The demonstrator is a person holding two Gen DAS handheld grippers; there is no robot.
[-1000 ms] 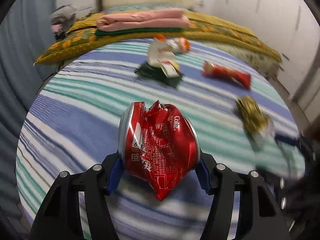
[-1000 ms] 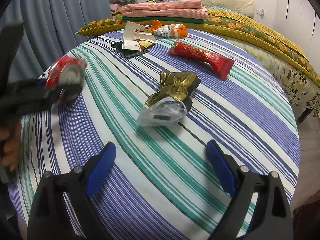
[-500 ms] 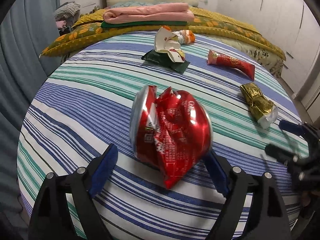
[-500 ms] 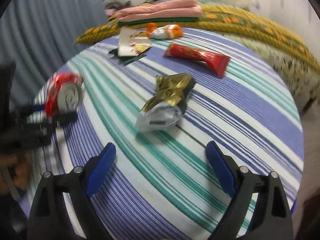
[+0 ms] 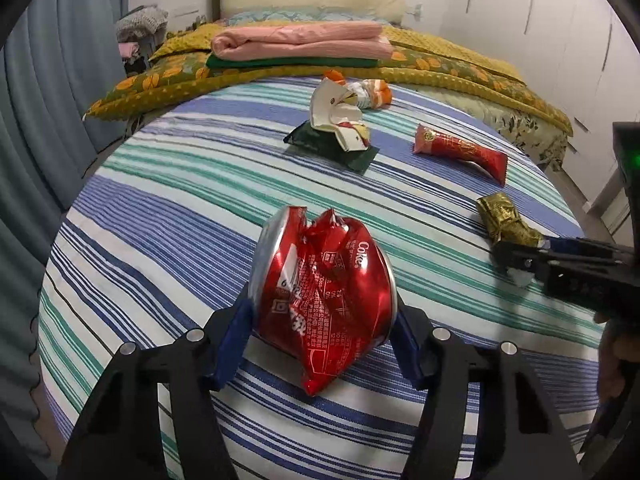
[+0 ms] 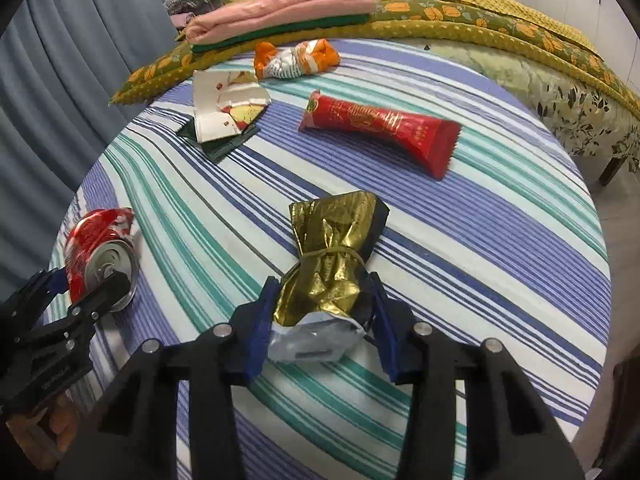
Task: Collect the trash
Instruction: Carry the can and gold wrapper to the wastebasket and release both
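A crushed red can [image 5: 324, 296] is clamped between the closing jaws of the left gripper [image 5: 322, 320], over the near part of the striped bed [image 5: 192, 208]. A gold wrapper [image 6: 334, 276], lying right of the can, is pinched by the closing jaws of the right gripper [image 6: 320, 316]. Beyond the can, a red packet [image 6: 380, 128], a torn carton [image 6: 224, 106] and an orange wrapper [image 6: 296, 58] are left on the bed.
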